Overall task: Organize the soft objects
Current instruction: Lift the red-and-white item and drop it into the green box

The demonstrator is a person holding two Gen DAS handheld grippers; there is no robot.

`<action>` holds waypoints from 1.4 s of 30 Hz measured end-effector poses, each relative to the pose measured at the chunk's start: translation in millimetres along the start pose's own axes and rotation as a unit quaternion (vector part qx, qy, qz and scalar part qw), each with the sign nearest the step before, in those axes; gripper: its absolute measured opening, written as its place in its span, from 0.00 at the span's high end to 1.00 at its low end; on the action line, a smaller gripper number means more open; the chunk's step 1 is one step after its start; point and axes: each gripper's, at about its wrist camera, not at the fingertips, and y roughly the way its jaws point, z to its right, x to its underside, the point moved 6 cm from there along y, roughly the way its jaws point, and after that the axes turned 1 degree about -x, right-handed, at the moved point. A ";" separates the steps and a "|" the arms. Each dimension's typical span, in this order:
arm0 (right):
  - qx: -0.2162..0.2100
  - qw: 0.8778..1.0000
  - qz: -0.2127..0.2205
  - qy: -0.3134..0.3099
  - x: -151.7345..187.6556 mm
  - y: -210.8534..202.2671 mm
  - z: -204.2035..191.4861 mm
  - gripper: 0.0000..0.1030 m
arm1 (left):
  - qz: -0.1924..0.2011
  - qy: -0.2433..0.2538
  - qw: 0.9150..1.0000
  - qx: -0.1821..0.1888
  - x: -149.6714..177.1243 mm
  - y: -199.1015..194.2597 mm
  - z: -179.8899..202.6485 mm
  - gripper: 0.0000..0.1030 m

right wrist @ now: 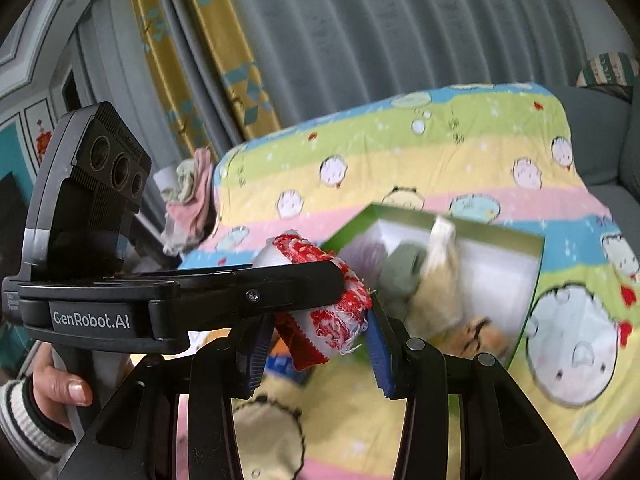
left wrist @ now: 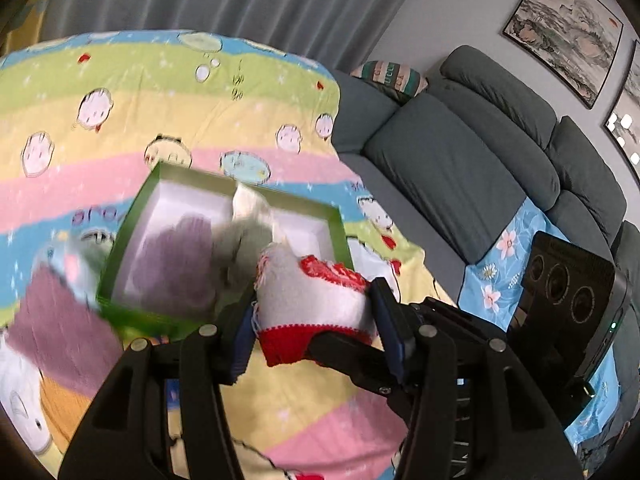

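A rolled white and red sock (left wrist: 316,300) sits between the blue pads of my left gripper (left wrist: 316,320), which is shut on it above the striped cartoon blanket (left wrist: 168,92). The same sock (right wrist: 332,312) lies between the fingers of my right gripper (right wrist: 320,344), whose jaws stand wide around it. The left gripper's body (right wrist: 180,300) crosses the right wrist view from the left. Just beyond is a green box (left wrist: 160,184) with white compartments, holding a purple soft item (left wrist: 176,256) and a grey-green one (left wrist: 240,248). The box (right wrist: 536,280) also shows in the right wrist view.
A grey sofa (left wrist: 460,168) runs along the right with a blue flowered cloth (left wrist: 500,264). A purple cloth (left wrist: 56,320) lies at the left of the box. A heap of pink and grey socks (right wrist: 188,200) sits past the blanket's left edge. Curtains hang behind.
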 end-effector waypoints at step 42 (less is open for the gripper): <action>0.177 0.980 -0.086 0.010 31.2 15.0 90.6 0.33 | -0.066 -0.001 0.992 -0.110 16.7 95.8 -26.7 0.01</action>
